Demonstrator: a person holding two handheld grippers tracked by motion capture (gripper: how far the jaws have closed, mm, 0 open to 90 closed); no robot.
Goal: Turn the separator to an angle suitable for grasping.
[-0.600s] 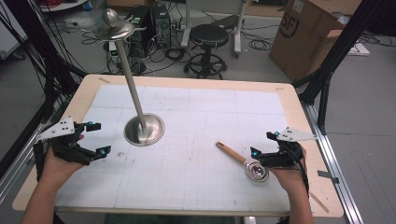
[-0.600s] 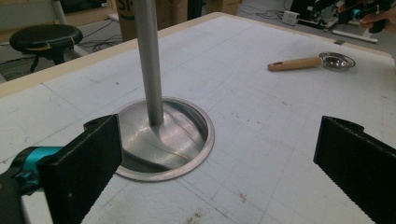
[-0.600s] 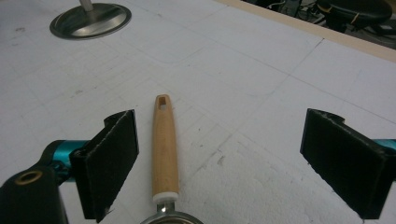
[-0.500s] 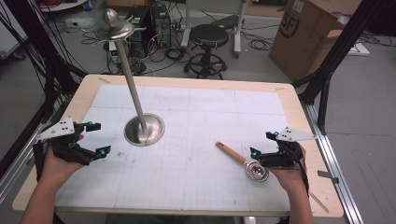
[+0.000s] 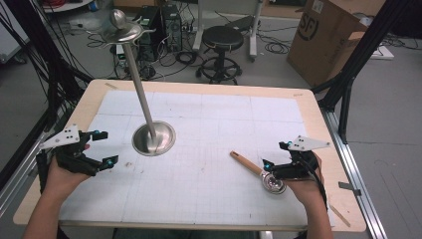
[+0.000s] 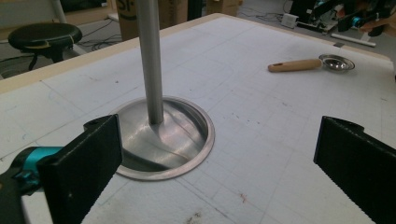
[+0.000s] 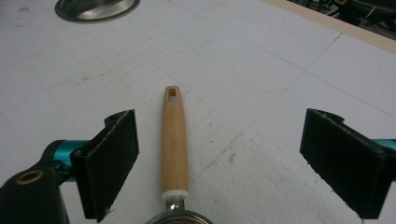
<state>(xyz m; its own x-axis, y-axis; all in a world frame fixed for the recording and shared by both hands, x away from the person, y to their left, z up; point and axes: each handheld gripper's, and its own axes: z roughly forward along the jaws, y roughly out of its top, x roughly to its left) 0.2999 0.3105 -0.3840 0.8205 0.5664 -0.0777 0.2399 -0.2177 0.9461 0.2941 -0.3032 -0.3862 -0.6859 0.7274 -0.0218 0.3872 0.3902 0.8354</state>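
A small metal strainer with a wooden handle point(image 5: 247, 163) lies on the white mat, its round bowl point(image 5: 273, 182) toward the near right. My right gripper point(image 5: 274, 156) stands open just over the bowl end; in the right gripper view the handle point(image 7: 174, 138) runs away between the wide-apart jaws, untouched. A tall metal stand with a round dished base point(image 5: 154, 138) and a thin pole point(image 5: 139, 89) rises at centre left. My left gripper point(image 5: 106, 147) is open at the mat's left, pointing at that base point(image 6: 163, 137). The strainer point(image 6: 310, 64) lies far off in the left gripper view.
The mat covers a wooden table point(image 5: 318, 119) with a metal rail on each side. Behind the table stand a black stool point(image 5: 224, 40), a cardboard box point(image 5: 326, 35) and cables on the floor. The stand's top plate point(image 5: 121, 31) overhangs the far left.
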